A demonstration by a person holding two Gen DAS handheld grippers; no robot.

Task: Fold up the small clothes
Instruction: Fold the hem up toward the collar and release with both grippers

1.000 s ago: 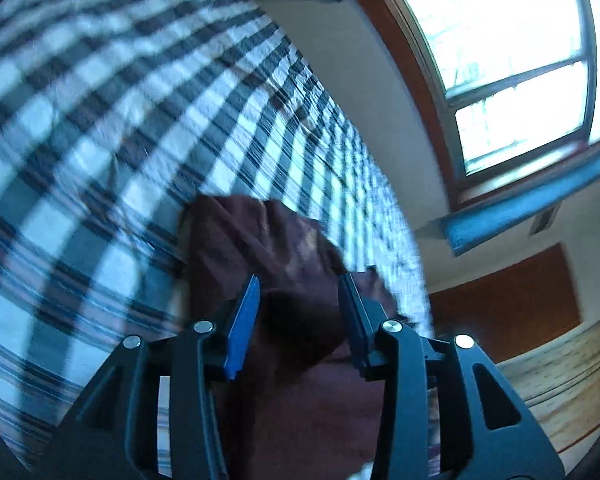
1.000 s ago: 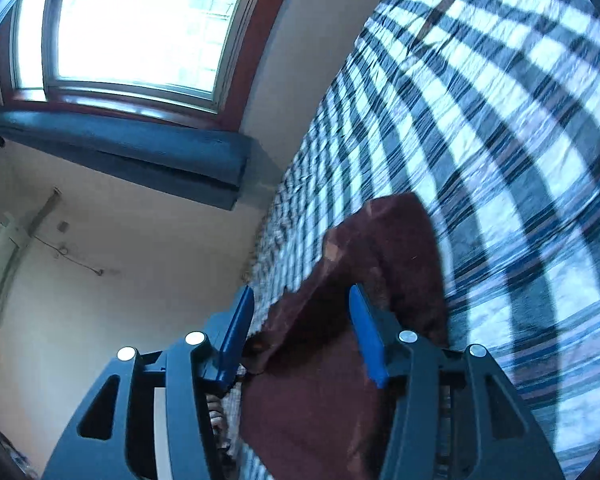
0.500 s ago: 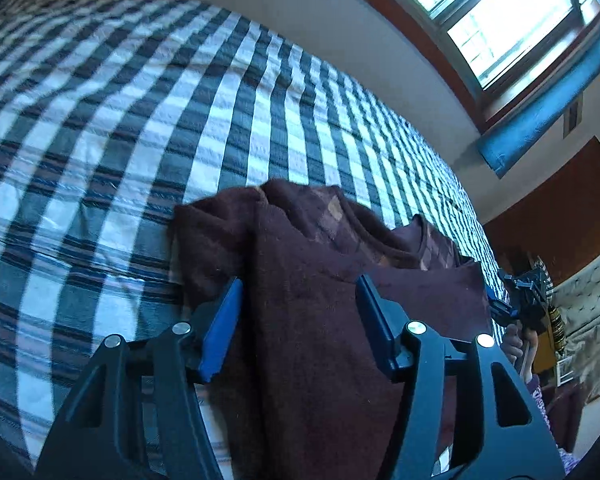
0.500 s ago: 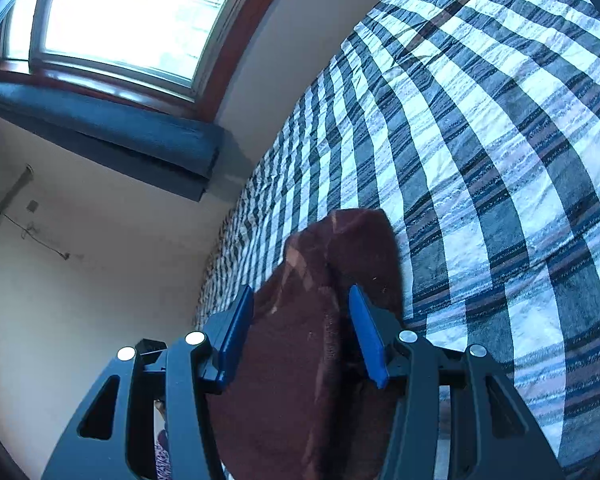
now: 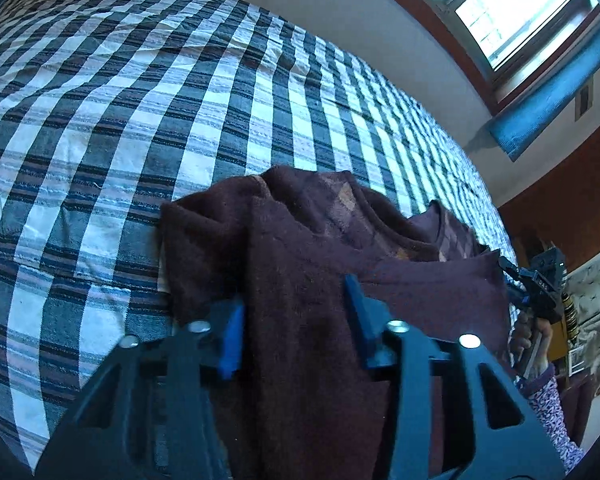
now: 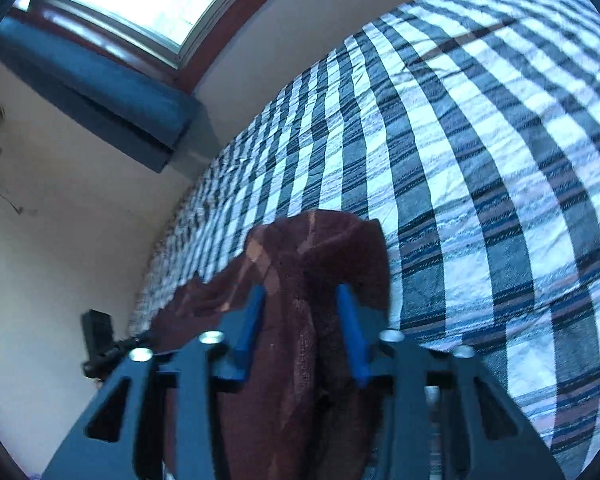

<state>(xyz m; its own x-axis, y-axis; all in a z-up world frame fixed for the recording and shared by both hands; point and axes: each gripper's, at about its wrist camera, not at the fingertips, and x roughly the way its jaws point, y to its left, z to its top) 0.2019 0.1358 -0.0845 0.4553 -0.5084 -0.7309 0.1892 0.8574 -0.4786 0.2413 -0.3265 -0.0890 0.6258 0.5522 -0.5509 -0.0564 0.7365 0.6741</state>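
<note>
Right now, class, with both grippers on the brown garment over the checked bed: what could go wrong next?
1. The maroon sweater lies bunched between the closing pads of the left gripper and right gripper; each might pinch several layers.
2. Its folded-over near edge may skew.
3. Dragging could rumple the checked bedcover.

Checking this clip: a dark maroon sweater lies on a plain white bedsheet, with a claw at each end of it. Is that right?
Not quite. The bedsheet is not plain white: both wrist views show a blue, grey and white check. The rest holds: the dark maroon sweater lies on it, with the left claw at one end and the right claw at the other.
</note>
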